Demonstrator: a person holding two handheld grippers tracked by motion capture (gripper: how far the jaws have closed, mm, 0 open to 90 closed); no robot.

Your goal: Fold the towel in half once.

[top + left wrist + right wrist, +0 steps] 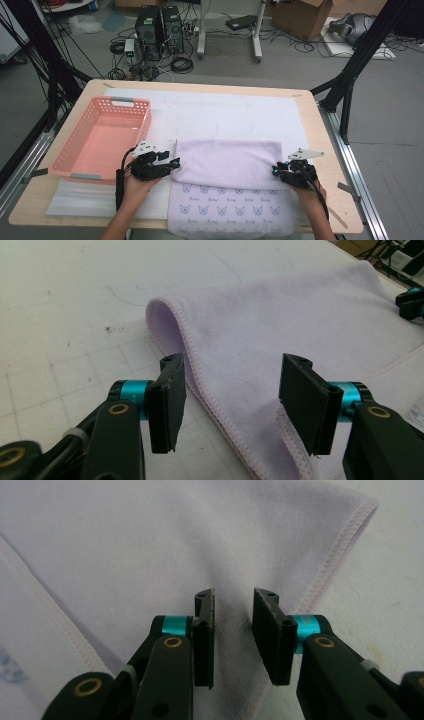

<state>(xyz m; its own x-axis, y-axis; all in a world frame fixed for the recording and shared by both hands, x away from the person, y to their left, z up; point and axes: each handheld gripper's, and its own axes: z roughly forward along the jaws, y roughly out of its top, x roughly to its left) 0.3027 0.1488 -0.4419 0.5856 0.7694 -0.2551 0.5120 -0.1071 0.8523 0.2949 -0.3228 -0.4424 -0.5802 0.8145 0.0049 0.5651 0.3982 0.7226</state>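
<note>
A pale lilac towel lies at the near-middle of the table, on a white mat. Its far part is doubled over toward the person, so a plain folded flap covers the printed side w/ small butterfly marks nearer the table edge. A pink basket sits well to the left, nothing in it that I can see.

Left gripper is at the flap's left edge. In the left gripper view its jaws stand wide apart, astride the stitched hem, pads not pressing on it — nothing held. Right gripper is at the flap's right edge. In the right gripper view its jaws are only narrowly apart over the cloth near the corner, w/ a visible gap between the pads and a slight ridge of fabric under them — not clamped as far as I can tell.

Step in hand, by my reading: one fold is laid down and both grippers are off the cloth, so this is the pause between folds — or a re-grip.

Next move prob. calls for:
- picking new grip points, likely both layers at the flap's ends or one short side
- closing on both layers together, else the flap peels open
- lifting both hands evenly so the hem stays lined up

Risk: the right jaws pinch only the top layer.
</note>
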